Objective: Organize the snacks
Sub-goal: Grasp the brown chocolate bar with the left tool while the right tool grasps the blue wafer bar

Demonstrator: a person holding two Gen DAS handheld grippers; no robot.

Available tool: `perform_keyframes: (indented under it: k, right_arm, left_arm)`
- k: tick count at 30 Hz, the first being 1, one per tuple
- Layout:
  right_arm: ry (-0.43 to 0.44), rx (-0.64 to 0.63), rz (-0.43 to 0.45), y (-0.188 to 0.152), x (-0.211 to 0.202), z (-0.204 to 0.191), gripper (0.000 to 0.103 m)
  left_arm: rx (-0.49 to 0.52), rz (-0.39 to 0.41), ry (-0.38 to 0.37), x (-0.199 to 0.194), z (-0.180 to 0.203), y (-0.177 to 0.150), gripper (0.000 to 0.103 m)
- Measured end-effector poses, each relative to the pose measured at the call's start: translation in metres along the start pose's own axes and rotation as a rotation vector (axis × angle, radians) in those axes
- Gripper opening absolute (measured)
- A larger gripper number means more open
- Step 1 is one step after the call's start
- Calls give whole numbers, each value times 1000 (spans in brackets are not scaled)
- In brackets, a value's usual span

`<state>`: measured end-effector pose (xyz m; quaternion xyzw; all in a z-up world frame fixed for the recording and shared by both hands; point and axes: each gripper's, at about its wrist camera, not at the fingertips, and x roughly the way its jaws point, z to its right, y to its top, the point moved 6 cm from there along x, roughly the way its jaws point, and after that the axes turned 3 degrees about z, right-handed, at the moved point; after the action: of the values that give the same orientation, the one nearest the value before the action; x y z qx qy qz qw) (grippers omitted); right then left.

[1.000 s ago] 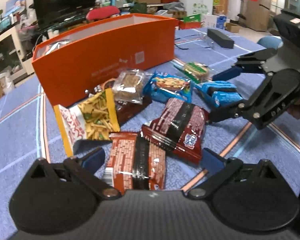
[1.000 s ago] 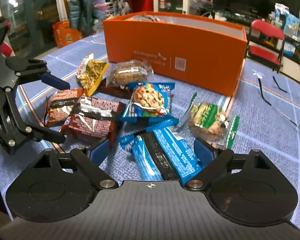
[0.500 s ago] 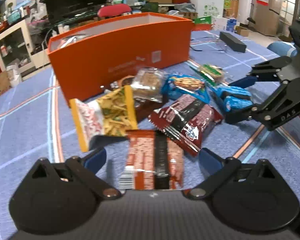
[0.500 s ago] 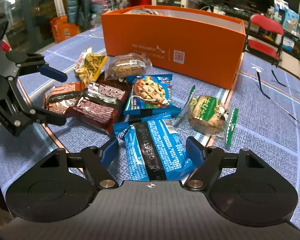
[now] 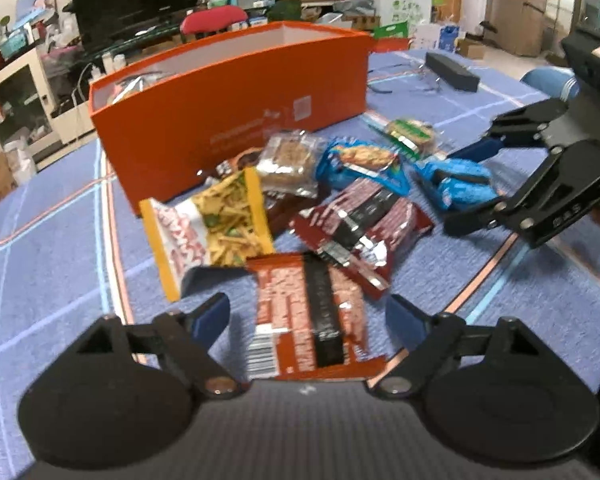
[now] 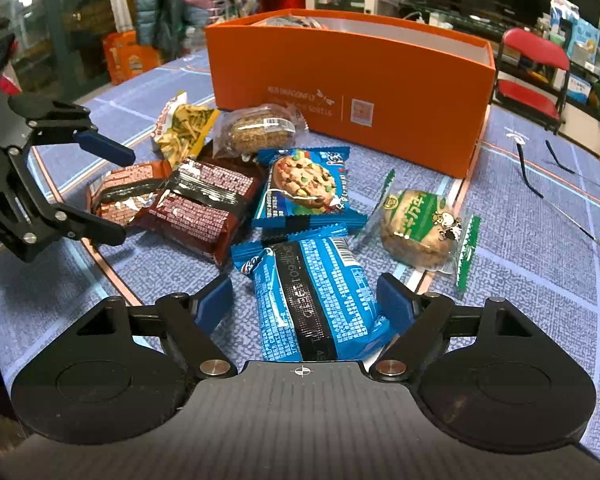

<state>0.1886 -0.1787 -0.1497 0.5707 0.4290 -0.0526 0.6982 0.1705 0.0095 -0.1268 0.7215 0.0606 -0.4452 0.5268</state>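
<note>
Lining up two grabs at once: left gripper [image 5: 308, 316], jaws just closing but not touching, straddles the reddish-brown foil wafer packet [image 5: 312, 316], right gripper [image 6: 304, 300] brackets the blue crinkly biscuit packet [image 6: 312, 296] ungripped, next pinch and carry to the tall orange cardboard box [image 6: 352, 92] at 12 o'clock.

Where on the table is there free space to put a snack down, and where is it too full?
Bare blue tablecloth lies left of the yellow chips bag. More bare cloth lies between the green-wrapped cake and the glasses. It is crowded in front of the orange box, where the packets overlap.
</note>
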Motion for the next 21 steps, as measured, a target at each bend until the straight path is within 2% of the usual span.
perform_keyframes:
  k: [5, 7, 9, 10, 12, 13, 18, 21]
  right_arm:
    - [-10, 4, -3, 1, 1, -1, 68]
    - [-22, 5, -4, 1, 1, -2, 63]
    - [-35, 13, 2, 1, 0, -2, 56]
    - [-40, 17, 3, 1, 0, -2, 51]
    - [-52, 24, 1, 2, -2, -2, 41]
    - [-60, 27, -5, 2, -3, -4, 39]
    - [-75, 30, -15, 2, -3, -11, 37]
    - [-73, 49, -8, 2, -2, -10, 41]
  left_arm:
    - [-30, -19, -10, 9, 3, 0, 87]
    - [-42, -15, 4, 10, 4, 2, 85]
    - [-50, -7, 17, 10, 5, 4, 75]
    - [-61, -4, 25, 10, 5, 5, 74]
    - [-83, 1, 37, 10, 4, 6, 61]
    - [-97, 3, 40, 9, 3, 7, 57]
    - [-117, -5, 42, 8, 3, 7, 55]
    - [-121, -5, 40, 7, 4, 6, 55]
